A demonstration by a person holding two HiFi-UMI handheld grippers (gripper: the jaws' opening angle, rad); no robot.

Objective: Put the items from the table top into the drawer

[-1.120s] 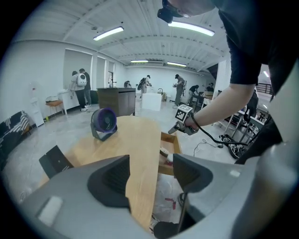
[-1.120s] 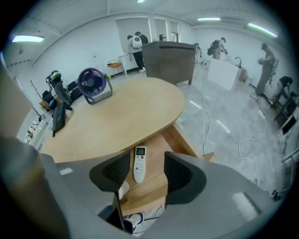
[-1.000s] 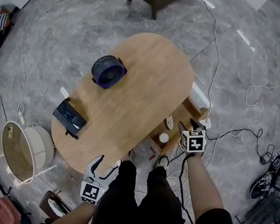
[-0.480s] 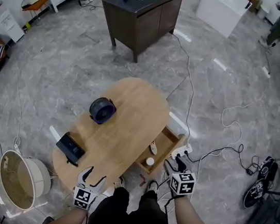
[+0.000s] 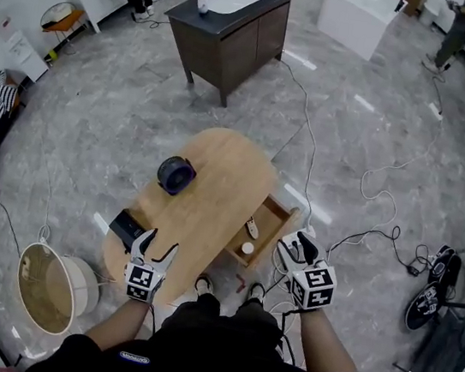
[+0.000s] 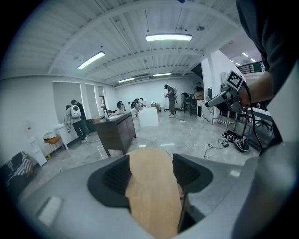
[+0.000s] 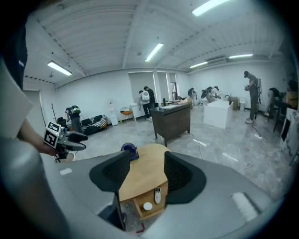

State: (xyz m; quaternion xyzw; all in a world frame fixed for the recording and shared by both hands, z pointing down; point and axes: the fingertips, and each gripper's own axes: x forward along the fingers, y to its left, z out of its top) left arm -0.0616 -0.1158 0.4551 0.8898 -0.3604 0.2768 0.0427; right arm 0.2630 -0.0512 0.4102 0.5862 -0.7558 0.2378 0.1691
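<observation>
Two items lie on the oval table [image 5: 216, 178], both toward its left side. One is a round, dark blue ribbed thing [image 5: 175, 174], perhaps a small fan. The other is a flat black rectangular device [image 5: 127, 227] at the near left edge. Any lettering on either is too small to read.

The drawer [image 5: 284, 217] stands pulled out from the table's right long side, a shallow box of pale wood. It holds a slim pale remote [image 5: 251, 227] and a small white disc [image 5: 246, 248], lying near each other but apart.

My left claw [image 5: 159, 243] is spread, with nothing in it. It is held above the table's near end, just beside the black device as seen from above. My right claw [image 5: 296, 244] is spread and empty too, above the floor just past the drawer's outer corner. Each claw carries a cube printed with black and white square patterns.

The table top is smooth light wood with rounded ends. Grey marbled floor lies open all round it, crossed by loose cables [image 5: 372, 236] on the right. A round woven basket [image 5: 31, 259] sits near the left end, and a dark cabinet [image 5: 246, 40] stands well beyond the far end.
</observation>
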